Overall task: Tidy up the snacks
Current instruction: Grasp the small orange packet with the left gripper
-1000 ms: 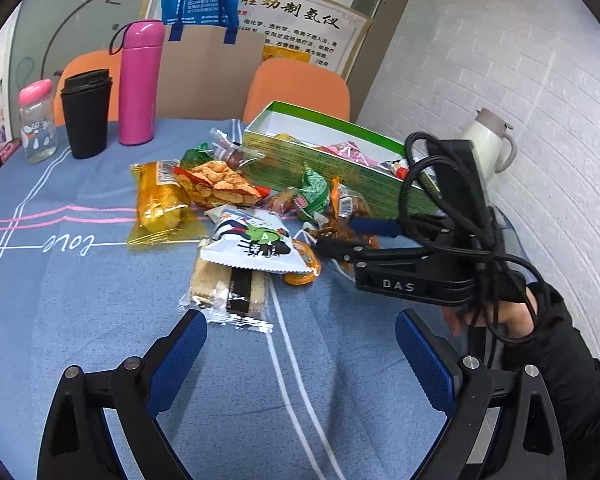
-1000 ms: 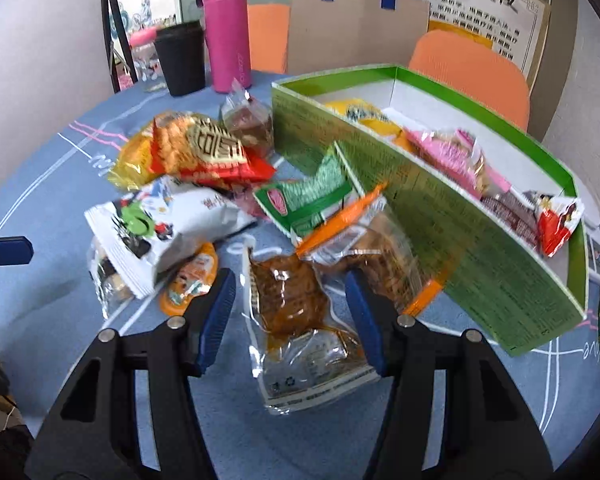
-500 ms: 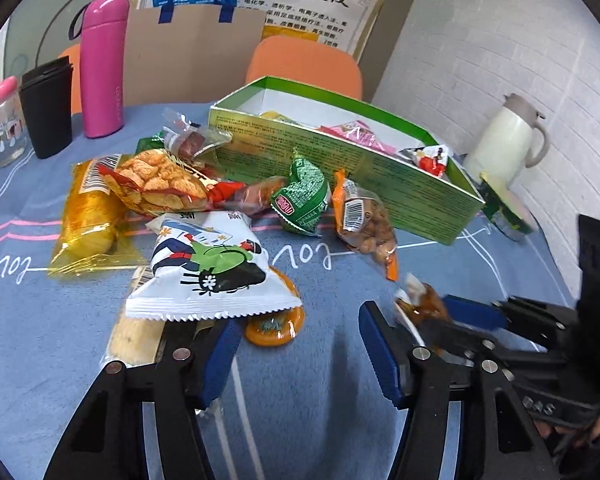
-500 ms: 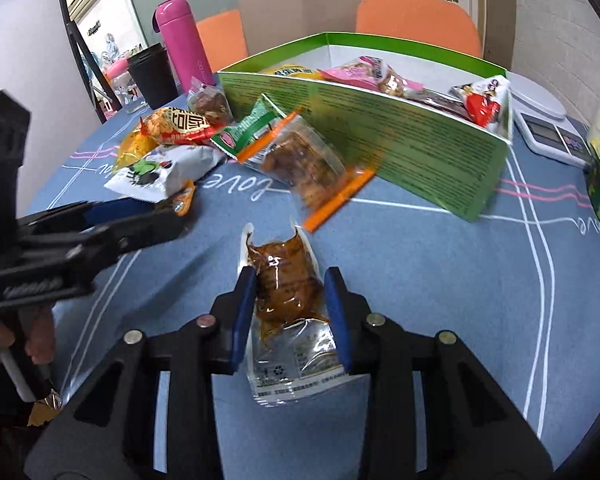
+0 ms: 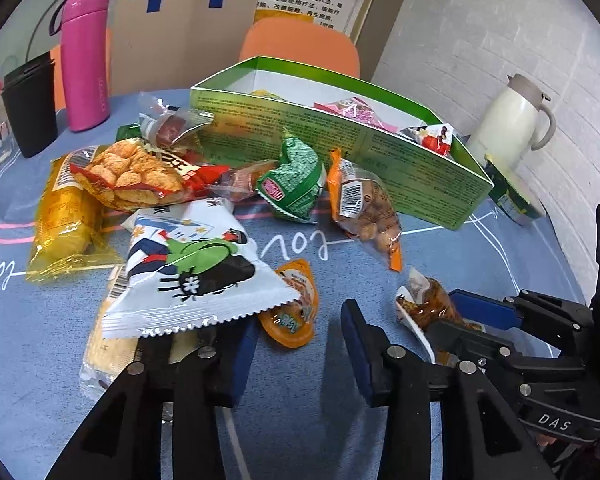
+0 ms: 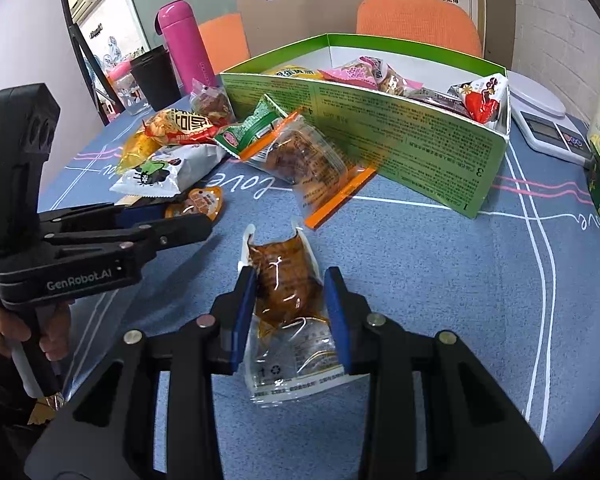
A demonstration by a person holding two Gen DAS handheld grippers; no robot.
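Lengthwise, clear packet (image 6: 288,288) points boxward.

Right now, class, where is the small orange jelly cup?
In the left wrist view the orange jelly cup lies on the blue tablecloth, partly under the white snack bag's corner, just ahead of the open left hand-held gripper.

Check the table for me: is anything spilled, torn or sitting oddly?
Nothing spilled or torn that I can see. The oddity is the clutter: loose packets overlap beside the green box, and the white chip bag lies over the left gripper's left jaw.
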